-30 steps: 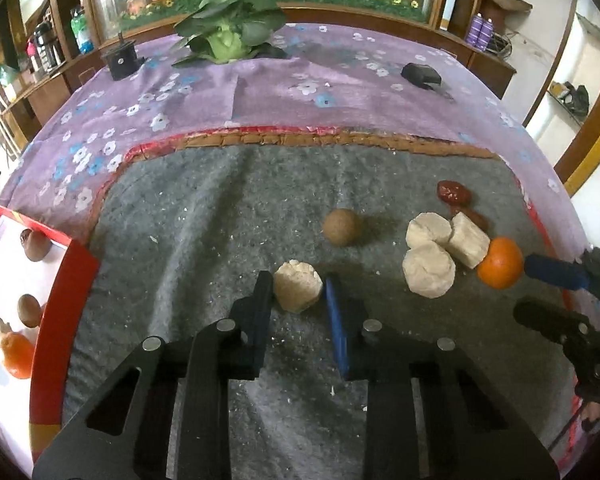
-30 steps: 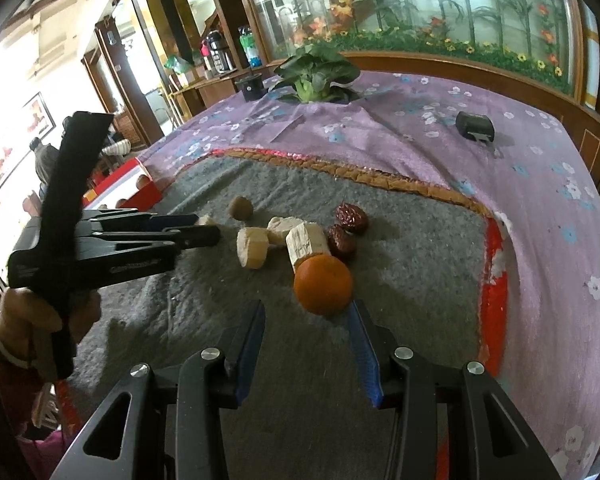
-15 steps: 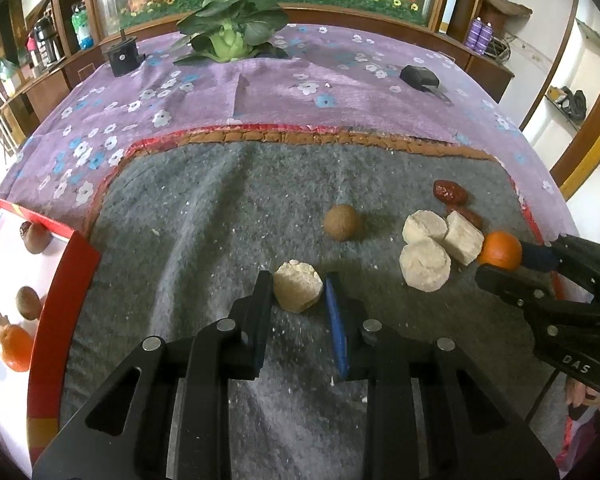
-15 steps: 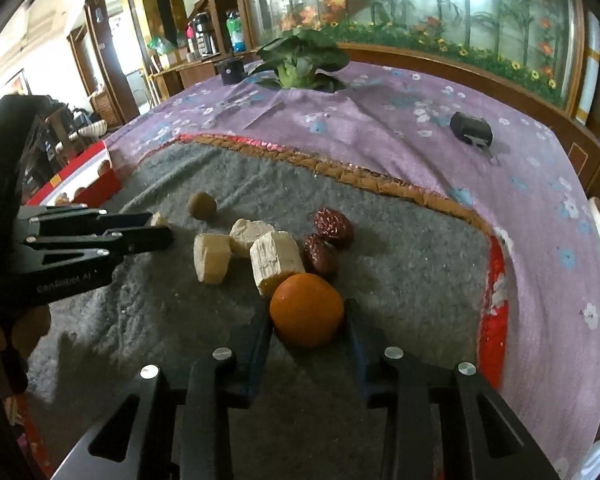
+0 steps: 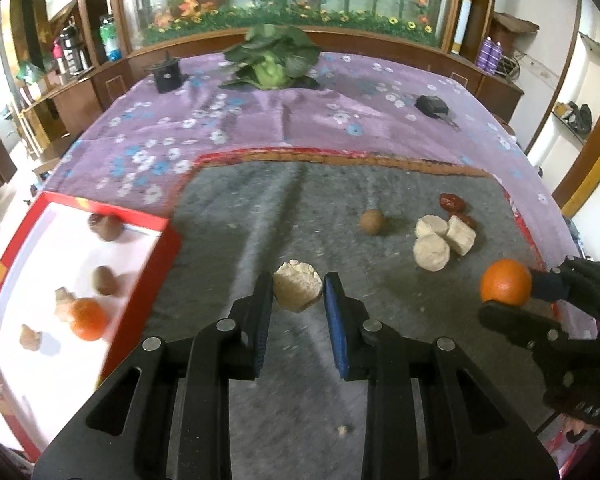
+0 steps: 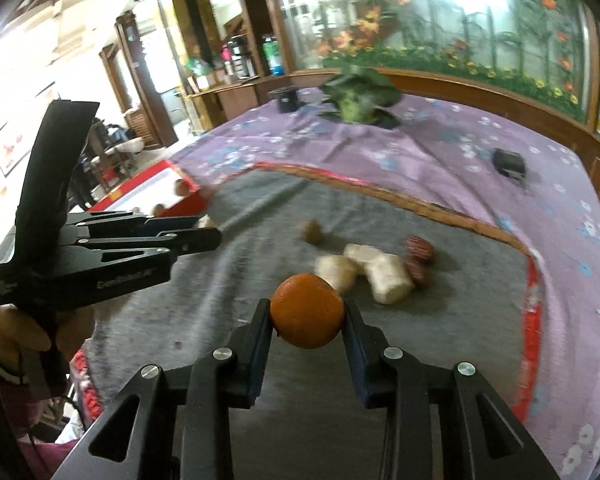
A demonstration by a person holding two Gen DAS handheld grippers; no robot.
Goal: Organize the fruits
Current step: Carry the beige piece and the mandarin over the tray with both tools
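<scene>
Left gripper (image 5: pixel 298 306) fingers stayed clamped on the beige chunk (image 5: pixel 298 291) and right gripper (image 6: pixel 306 322), newly closed on the orange (image 6: pixel 307 310), both lifted off the grey mat (image 5: pixel 268 216), so carrying toward the red tray (image 5: pixel 162 254) probably followed.

Your red tray (image 5: pixel 168 240): left edge cut off, contents blurred | your left hand (image 6: pixel 16 332): partly behind gripper handle, cropped.

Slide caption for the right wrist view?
Right gripper clamps an orange above the grey mat.
</scene>
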